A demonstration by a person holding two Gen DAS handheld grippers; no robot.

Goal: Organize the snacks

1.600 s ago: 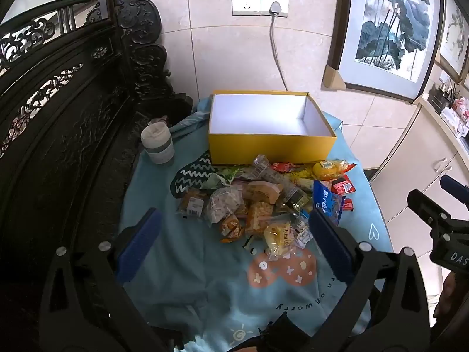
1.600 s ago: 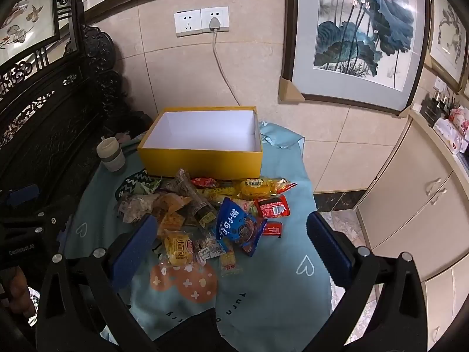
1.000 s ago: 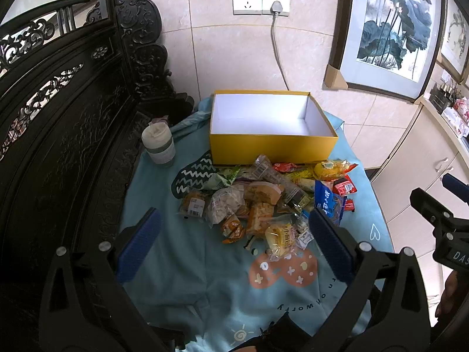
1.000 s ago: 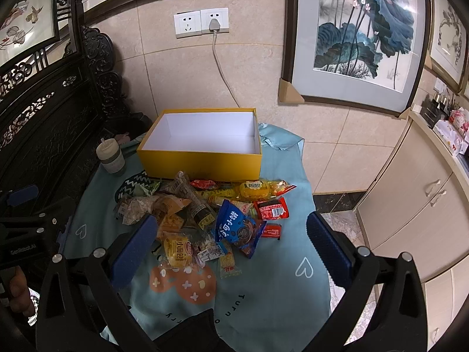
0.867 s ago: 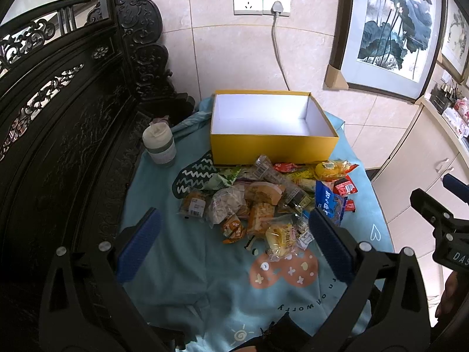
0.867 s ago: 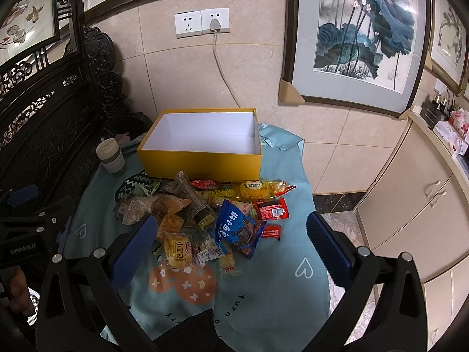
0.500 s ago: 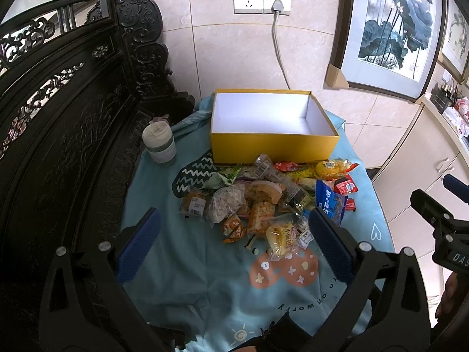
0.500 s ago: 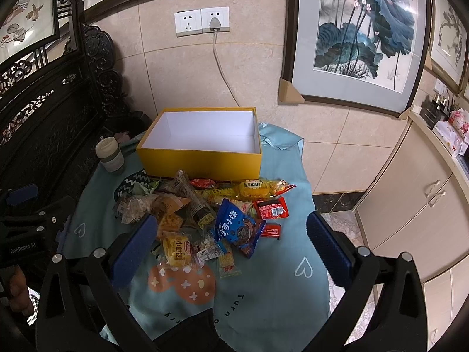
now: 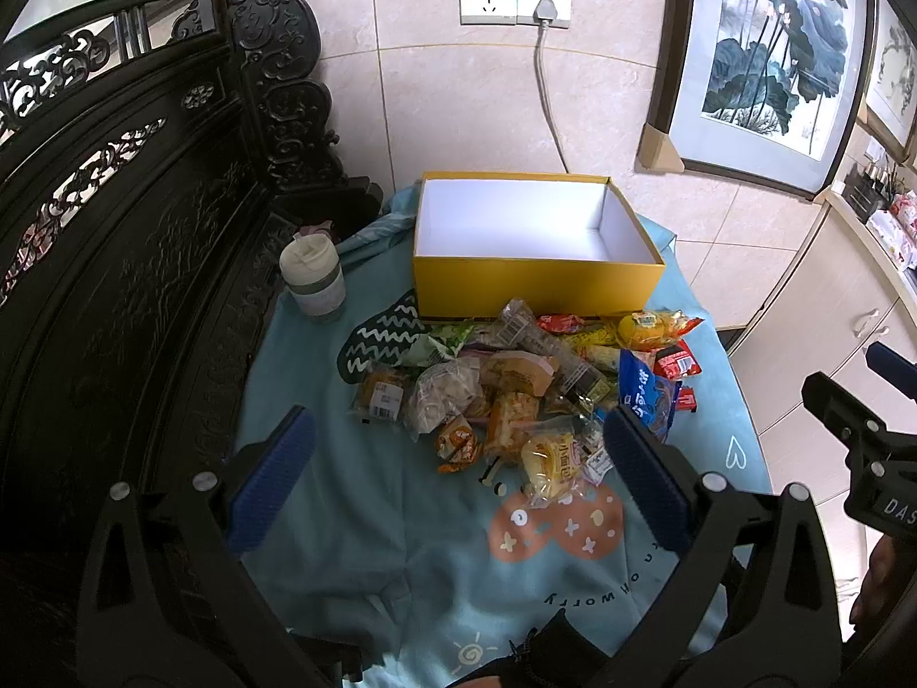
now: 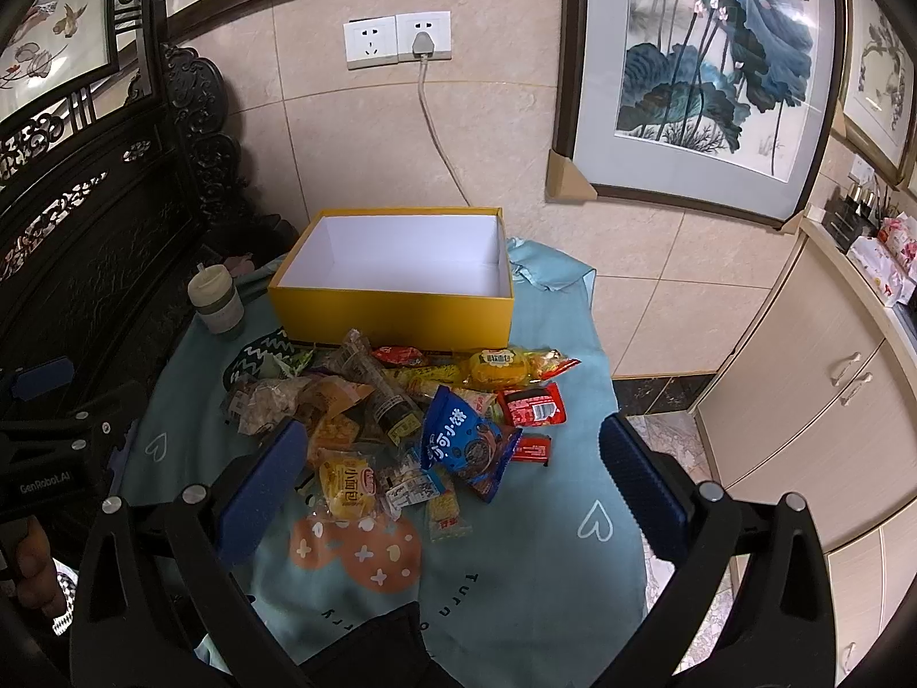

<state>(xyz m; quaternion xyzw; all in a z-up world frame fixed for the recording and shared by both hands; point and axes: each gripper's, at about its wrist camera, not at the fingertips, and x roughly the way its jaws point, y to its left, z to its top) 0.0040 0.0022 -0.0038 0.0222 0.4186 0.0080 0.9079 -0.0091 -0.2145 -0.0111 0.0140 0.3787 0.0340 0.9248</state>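
A heap of wrapped snacks (image 9: pixel 516 384) (image 10: pixel 401 413) lies on a teal cloth (image 9: pixel 372 522) (image 10: pixel 544 562), just in front of a yellow box (image 9: pixel 533 281) (image 10: pixel 395 309) with a white, bare inside. On the heap's right side a blue cookie bag (image 10: pixel 464 441) (image 9: pixel 645 390) stands out. A yellow bun pack (image 9: pixel 550 461) (image 10: pixel 347 484) lies at its near edge. My left gripper (image 9: pixel 453 470) hovers open above the near side of the heap, nothing between its blue pads. My right gripper (image 10: pixel 447 470) is open too, raised over the heap's near right part.
A lidded cup (image 9: pixel 314 278) (image 10: pixel 216 298) stands left of the box. Dark carved wooden furniture (image 9: pixel 114 229) borders the left side. Behind the box a cable (image 9: pixel 547 109) runs to a wall socket. Cream cabinets (image 10: pixel 802 390) stand to the right. A framed painting (image 10: pixel 705 74) hangs above.
Both grippers have crept slightly, so the view has shifted a little. Snacks, box and cup have not moved, and both grippers stay open.
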